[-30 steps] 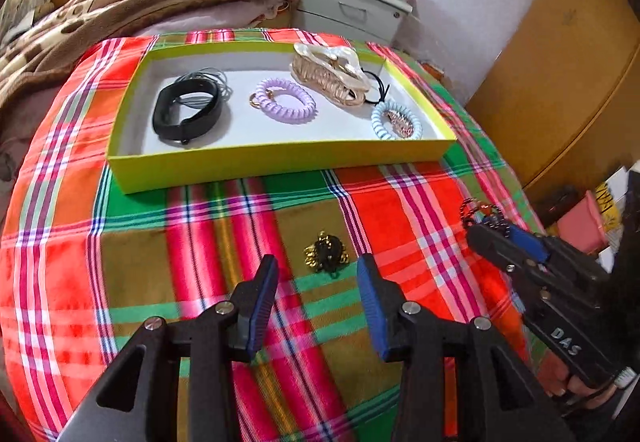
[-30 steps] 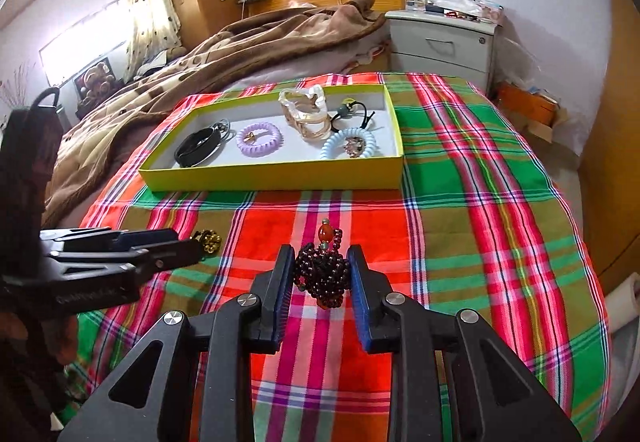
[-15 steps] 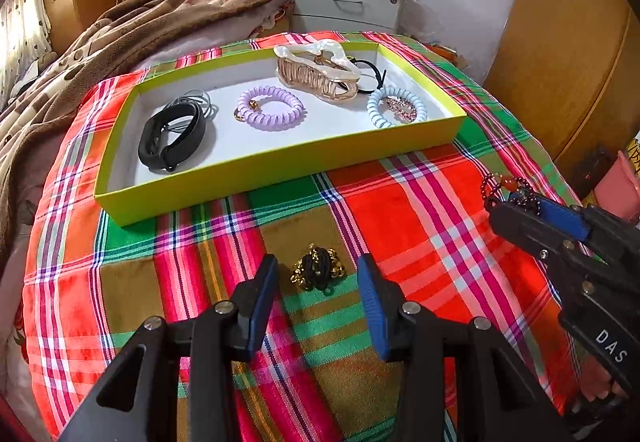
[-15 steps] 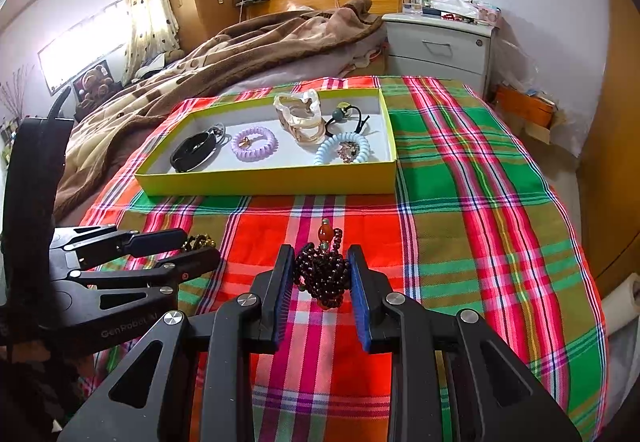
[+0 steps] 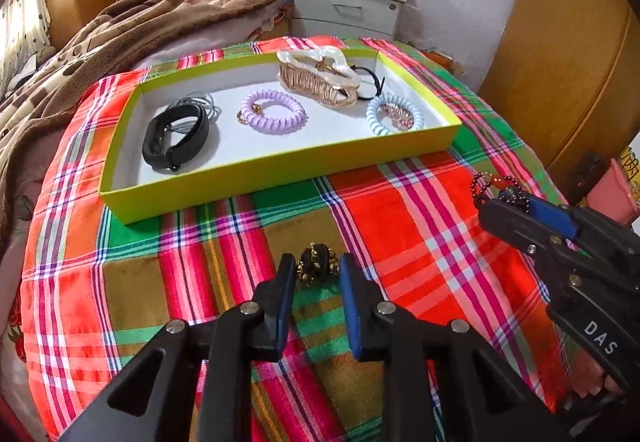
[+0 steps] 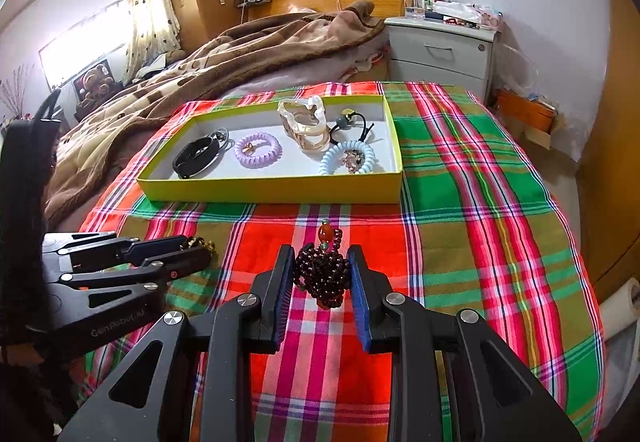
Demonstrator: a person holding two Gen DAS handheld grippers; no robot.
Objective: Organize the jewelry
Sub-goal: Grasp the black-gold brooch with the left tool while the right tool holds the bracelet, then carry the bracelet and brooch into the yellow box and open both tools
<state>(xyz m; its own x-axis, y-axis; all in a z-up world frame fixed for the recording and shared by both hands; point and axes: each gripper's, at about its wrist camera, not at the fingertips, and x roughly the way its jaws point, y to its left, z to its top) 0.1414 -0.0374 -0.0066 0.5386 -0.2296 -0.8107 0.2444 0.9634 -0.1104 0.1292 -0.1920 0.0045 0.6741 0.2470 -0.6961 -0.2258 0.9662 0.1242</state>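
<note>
A yellow-green tray (image 5: pixel 280 178) (image 6: pixel 272 191) on the plaid cloth holds a black band (image 5: pixel 176 138), a lilac coil tie (image 5: pixel 274 110), a pearly hair claw (image 5: pixel 320 76) and a pale blue coil tie (image 5: pixel 394 116). My left gripper (image 5: pixel 316 274) (image 6: pixel 200 254) has its jaws closed in on a black-and-gold ornament (image 5: pixel 317 268) lying on the cloth. My right gripper (image 6: pixel 322 274) (image 5: pixel 504 198) is shut on a dark red bead bracelet (image 6: pixel 322 274) and holds it above the cloth, right of the left gripper.
A brown blanket (image 6: pixel 224 58) lies on the bed behind and left of the tray. A grey nightstand (image 6: pixel 440 50) stands at the back. A wooden wardrobe (image 5: pixel 560 42) rises on the right. The plaid cloth (image 6: pixel 480 222) drops off at its right edge.
My left gripper moved forward to the black-and-gold ornament and its jaws closed in around it. My right gripper kept hold of the bead bracelet and stayed about level.
</note>
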